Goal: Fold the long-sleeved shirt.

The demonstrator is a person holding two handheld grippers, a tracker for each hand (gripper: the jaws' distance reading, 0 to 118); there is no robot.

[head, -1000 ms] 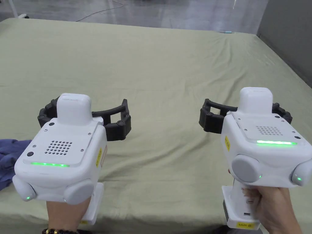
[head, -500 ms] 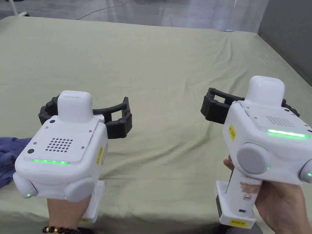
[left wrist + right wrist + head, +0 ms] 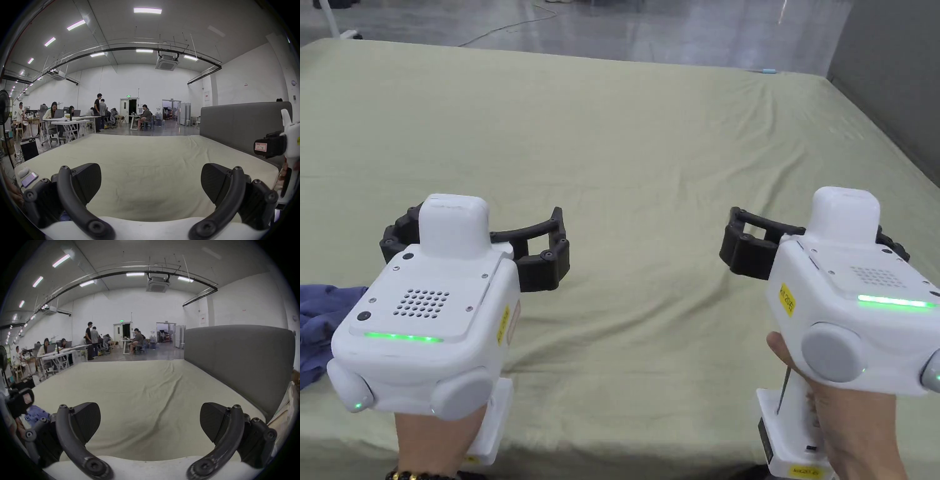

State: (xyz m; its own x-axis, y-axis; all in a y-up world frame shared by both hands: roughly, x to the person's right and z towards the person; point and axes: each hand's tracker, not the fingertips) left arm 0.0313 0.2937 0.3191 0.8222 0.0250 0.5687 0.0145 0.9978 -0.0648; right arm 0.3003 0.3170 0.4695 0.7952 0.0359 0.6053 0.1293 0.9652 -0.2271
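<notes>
Right gripper [image 3: 809, 240] lower than before

Bed sheet [image 3: 650, 156]: you work over matt olive cloth, softly creased.
Shirt [image 3: 322, 325]: blue cloth, crumpled and matt (just its edge shows to you).
Left gripper [image 3: 150, 181]: your jaws look like matt black plastic with finely ribbed pads; the shell is smooth white plastic with a slight sheen.
Right gripper [image 3: 150, 421]: the same matt black plastic, scuffed on the curved links.
Headboard [image 3: 235, 363]: grey, matt, smooth upholstery.
</notes>
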